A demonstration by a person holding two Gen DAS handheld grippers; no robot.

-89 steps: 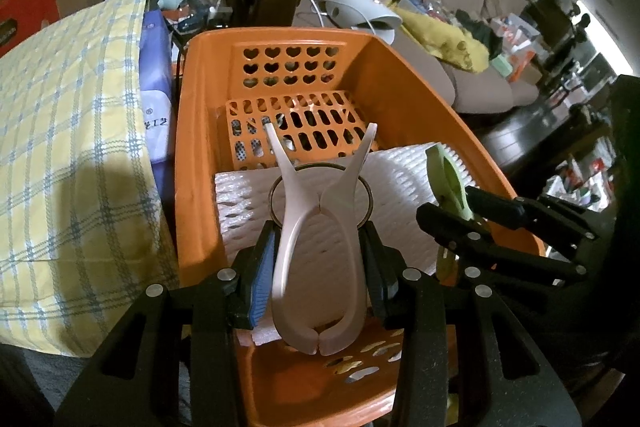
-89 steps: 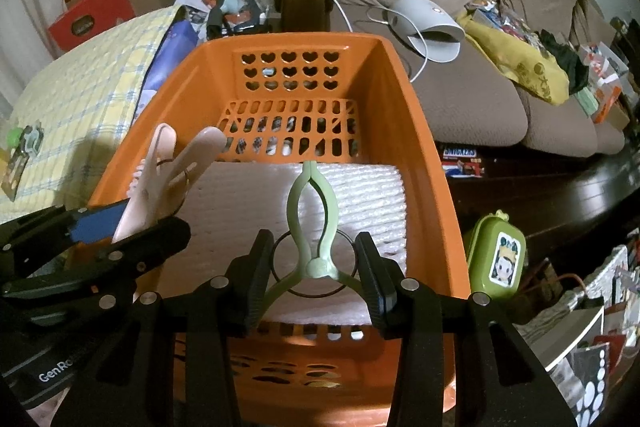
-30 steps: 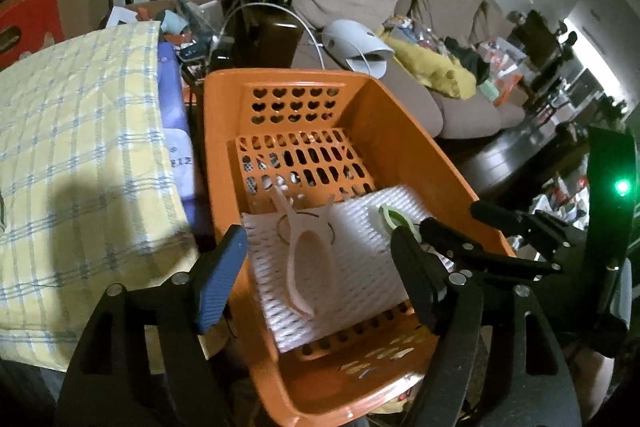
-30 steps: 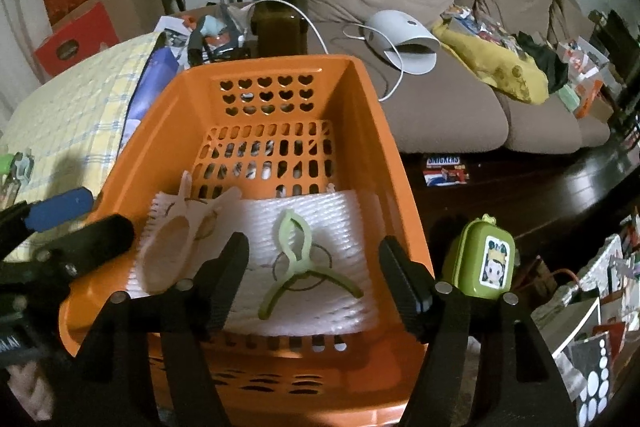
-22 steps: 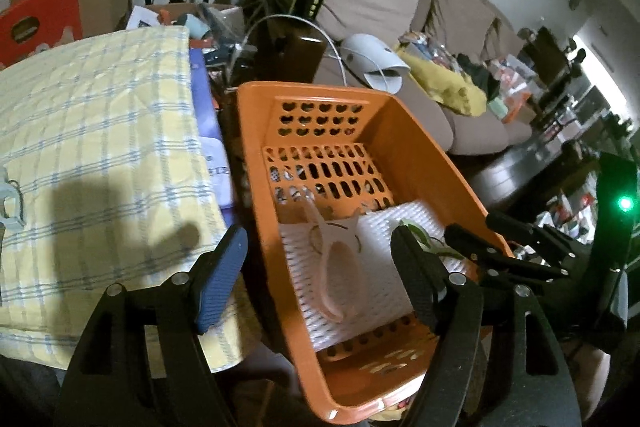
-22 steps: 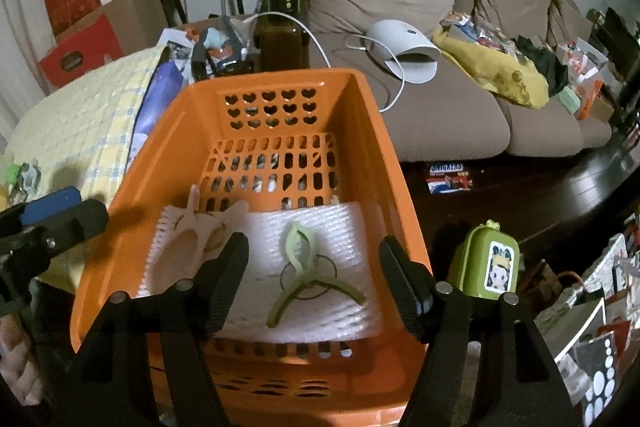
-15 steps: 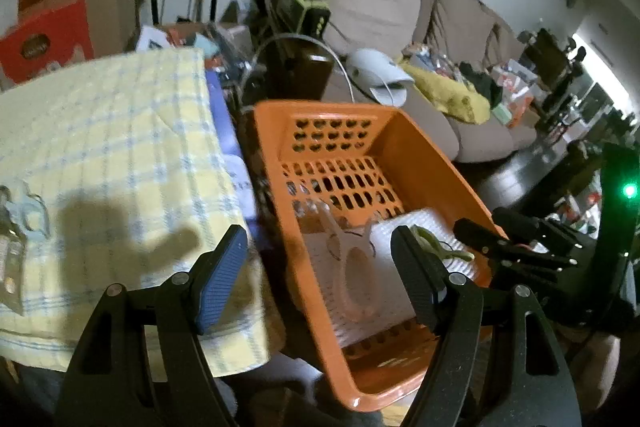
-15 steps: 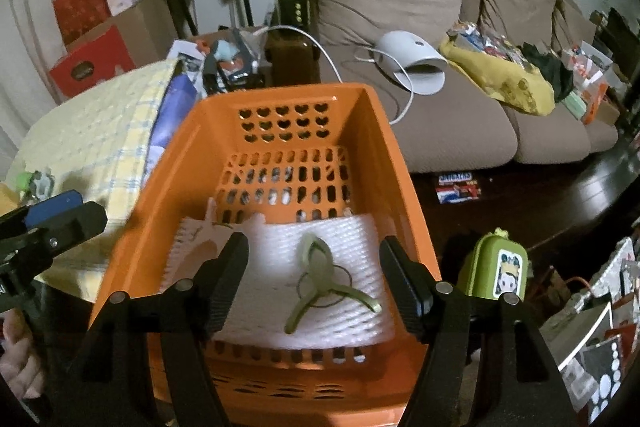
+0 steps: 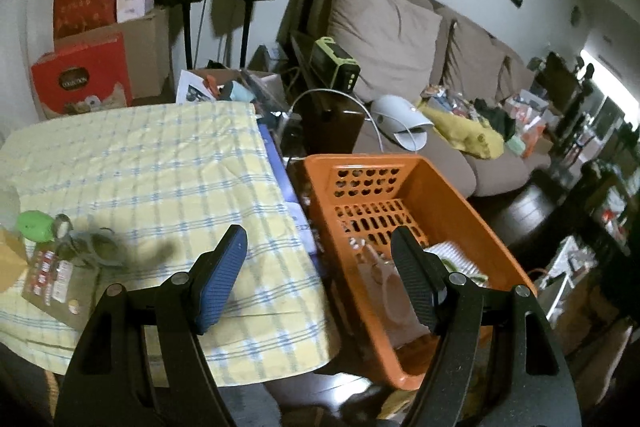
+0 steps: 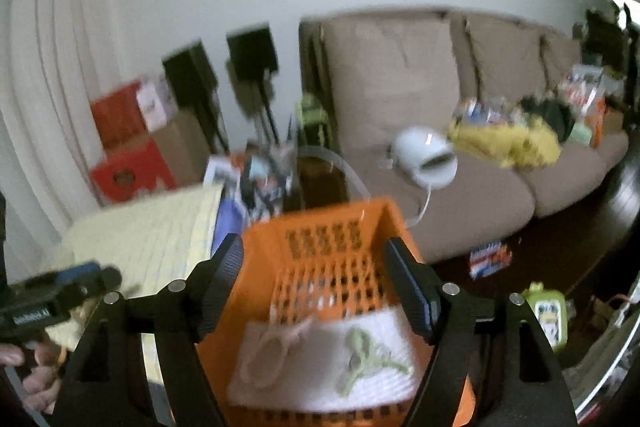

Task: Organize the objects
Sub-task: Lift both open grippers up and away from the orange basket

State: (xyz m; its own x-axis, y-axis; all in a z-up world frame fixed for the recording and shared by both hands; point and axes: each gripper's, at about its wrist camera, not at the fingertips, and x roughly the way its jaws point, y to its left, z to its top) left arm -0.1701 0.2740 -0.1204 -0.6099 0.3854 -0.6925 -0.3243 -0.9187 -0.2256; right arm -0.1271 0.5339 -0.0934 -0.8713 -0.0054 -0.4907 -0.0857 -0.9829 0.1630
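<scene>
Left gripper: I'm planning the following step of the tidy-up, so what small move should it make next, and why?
Probably swing the left gripper toward the small items near the edge of the yellow checked cloth. Its jaws are open and empty, the pink clip and green clip already lie in the orange basket, and those items remain outside it.

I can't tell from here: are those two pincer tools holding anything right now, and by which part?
Nothing is held. Both the left hand-held gripper and the right hand-held gripper, whose jaws are opening, are empty. The pink clip and green clip lie in the orange basket.
</scene>
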